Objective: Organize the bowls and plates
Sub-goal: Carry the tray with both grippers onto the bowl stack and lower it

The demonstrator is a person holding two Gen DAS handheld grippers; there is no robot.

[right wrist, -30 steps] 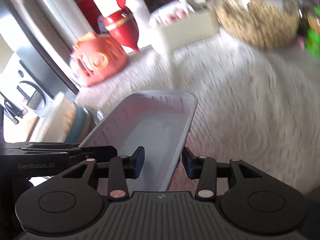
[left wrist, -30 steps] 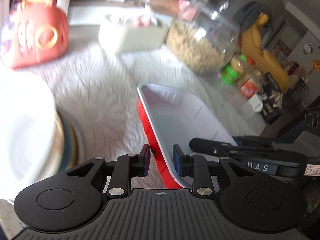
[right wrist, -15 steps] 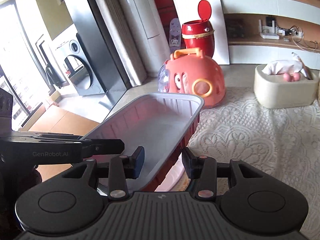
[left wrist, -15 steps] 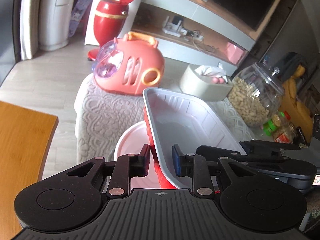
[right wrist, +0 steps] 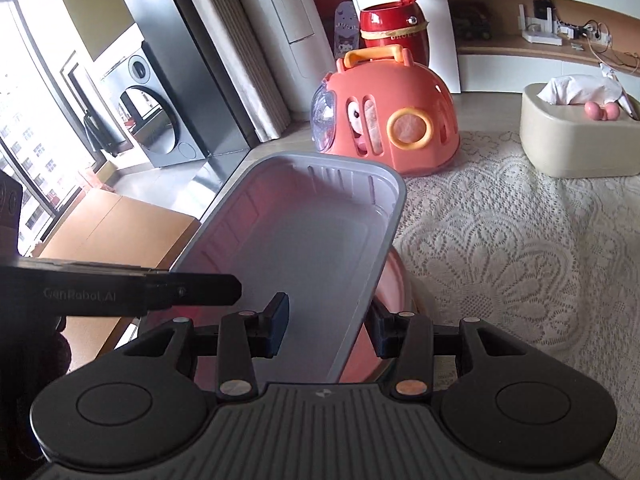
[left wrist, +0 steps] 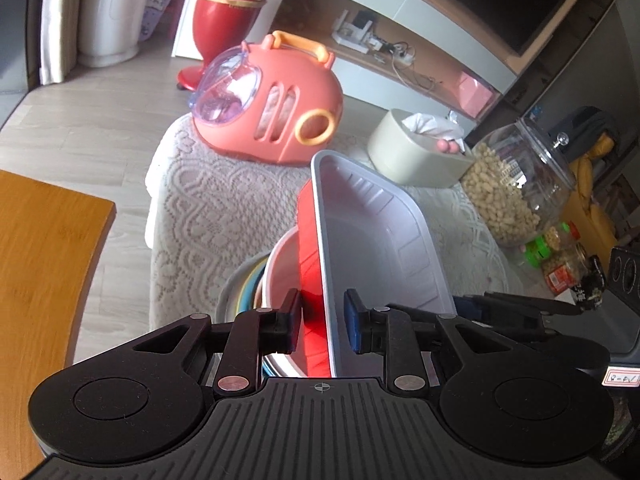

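Note:
A rectangular tray, red outside and white inside (left wrist: pixel 372 248), is held between both grippers above a stack of bowls and plates (left wrist: pixel 256 284). My left gripper (left wrist: pixel 322 326) is shut on the tray's left wall. My right gripper (right wrist: pixel 328 330) is shut on the tray's right wall; the tray (right wrist: pixel 304 248) fills the middle of that view. The top of the stack is a white and pink bowl (left wrist: pixel 280 276), also seen under the tray in the right wrist view (right wrist: pixel 394 284). The tray hides most of the stack.
A lace cloth (right wrist: pixel 500 240) covers the table. At the far end stand a pink toy carrier (left wrist: pixel 272 100), a beige tissue box (left wrist: pixel 416 152) and a glass jar of peanuts (left wrist: pixel 520 184). A wooden tabletop (left wrist: pixel 44 264) lies to the left.
Both grippers have lifted the tray from the cloth and carried it left, over the stack of bowls. The views have steadied and the tray has sunk slightly toward the top bowl.

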